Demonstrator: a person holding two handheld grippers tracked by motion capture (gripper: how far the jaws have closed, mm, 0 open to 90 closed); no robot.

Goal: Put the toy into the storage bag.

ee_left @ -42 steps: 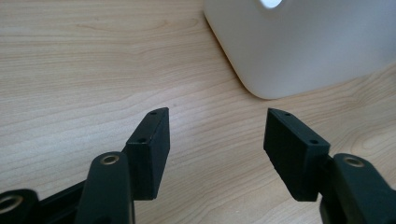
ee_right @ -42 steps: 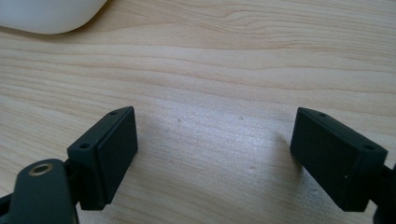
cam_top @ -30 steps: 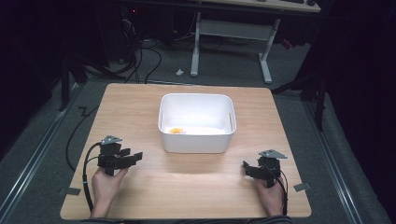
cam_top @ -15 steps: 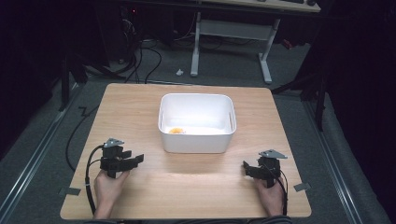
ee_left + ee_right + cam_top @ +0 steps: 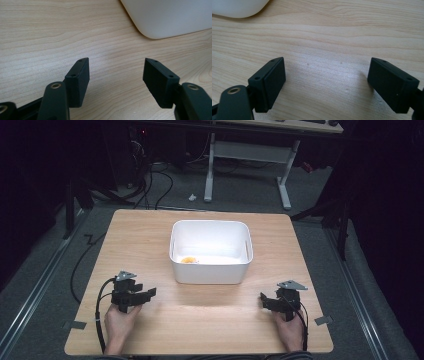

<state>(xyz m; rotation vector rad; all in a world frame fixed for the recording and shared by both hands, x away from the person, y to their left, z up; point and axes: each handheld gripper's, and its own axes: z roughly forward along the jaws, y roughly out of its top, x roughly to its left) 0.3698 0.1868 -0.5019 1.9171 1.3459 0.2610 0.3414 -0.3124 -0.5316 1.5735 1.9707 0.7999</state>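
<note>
A white tub [image 5: 211,251] stands at the middle of a wooden table [image 5: 150,230], a small orange-yellow item [image 5: 189,260] lying on its floor by the near-left corner. Near the tub's front-left corner, the left gripper [image 5: 146,293] rests low over the table in a person's left hand [image 5: 120,320], its jaws spread with bare wood between them; in the left gripper view [image 5: 116,72] the tub's rounded corner [image 5: 170,17] sits just beyond the tips. On the tub's front-right side, somewhat farther off, the right gripper [image 5: 264,299] is held in the right hand [image 5: 289,330], its jaws likewise wide apart and gripping nothing; in the right gripper view [image 5: 327,75] a corner of the tub [image 5: 237,7] edges the top left. Neither gripper touches the tub.
</note>
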